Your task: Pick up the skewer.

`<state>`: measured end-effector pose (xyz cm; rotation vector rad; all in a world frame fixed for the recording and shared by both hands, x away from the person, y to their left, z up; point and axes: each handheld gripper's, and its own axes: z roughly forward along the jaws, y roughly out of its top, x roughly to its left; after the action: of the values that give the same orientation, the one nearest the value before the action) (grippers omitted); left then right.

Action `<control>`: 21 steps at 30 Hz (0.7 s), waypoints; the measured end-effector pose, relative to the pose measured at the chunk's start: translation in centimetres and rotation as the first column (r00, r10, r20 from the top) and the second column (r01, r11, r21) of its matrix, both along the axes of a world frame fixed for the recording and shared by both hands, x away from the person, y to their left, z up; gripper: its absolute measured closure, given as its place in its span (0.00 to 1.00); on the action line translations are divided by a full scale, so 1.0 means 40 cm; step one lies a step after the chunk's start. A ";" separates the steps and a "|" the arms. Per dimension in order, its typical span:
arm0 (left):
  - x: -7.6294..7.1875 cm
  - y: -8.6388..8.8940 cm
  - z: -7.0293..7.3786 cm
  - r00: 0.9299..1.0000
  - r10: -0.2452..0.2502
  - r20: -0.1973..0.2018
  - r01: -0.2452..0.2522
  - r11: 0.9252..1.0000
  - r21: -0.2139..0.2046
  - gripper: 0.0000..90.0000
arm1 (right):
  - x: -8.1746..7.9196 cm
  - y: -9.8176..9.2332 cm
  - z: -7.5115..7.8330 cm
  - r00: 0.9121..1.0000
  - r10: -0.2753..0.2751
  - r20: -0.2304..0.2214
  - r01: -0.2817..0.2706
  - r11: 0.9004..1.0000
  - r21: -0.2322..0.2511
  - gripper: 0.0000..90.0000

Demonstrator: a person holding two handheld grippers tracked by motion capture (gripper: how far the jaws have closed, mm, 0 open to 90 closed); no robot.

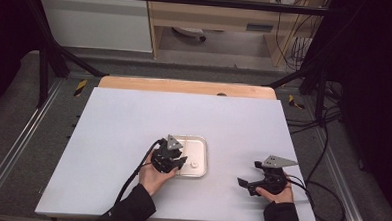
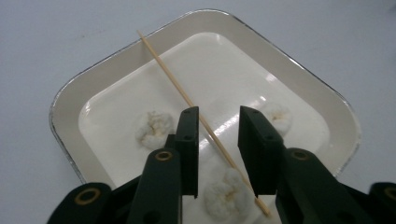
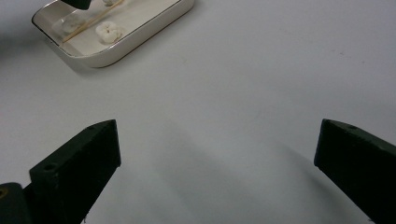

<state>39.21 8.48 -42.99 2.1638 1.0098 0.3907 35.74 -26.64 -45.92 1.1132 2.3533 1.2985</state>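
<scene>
Left claw [image 2: 218, 149] hovering over tray [image 2: 65, 100], jaws partly open, straddling skewer [image 2: 175, 81] without pinching. Skewer lying diagonally in tray: thin wood, light, stiff, probably snapping easily; gripping mid-shaft looking safest. Three white puffs [image 2: 154, 128] looking soft, crumbly. Tray glossy, slippery. Right claw [image 3: 217, 158] idling wide over matte counter [image 3: 243, 84].

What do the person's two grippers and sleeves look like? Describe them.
Both the left gripper and the right gripper are black, each topped by a grey three-cornered plate and trailing a black cable. The fingers are flat black blocks with small round holes. Both sleeves are dark.
</scene>
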 end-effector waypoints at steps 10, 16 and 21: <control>0.005 -0.028 -0.020 0.995 0.094 0.013 -0.095 0.995 0.043 0.77 | 0.000 0.000 0.000 1.000 0.001 0.002 -0.001 1.000 0.003 0.01; 0.004 -0.036 -0.029 0.994 0.108 0.022 -0.108 0.993 0.037 0.83 | 0.000 0.000 0.000 1.000 0.002 0.000 -0.002 1.000 0.003 0.01; 0.006 -0.042 -0.039 0.993 0.119 0.025 -0.120 0.992 0.039 0.86 | 0.000 0.000 0.000 1.000 0.002 0.001 -0.002 1.000 0.004 0.01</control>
<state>39.45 6.82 -44.55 2.1356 1.1313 0.4947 35.75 -26.63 -45.92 1.1116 2.3526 1.3042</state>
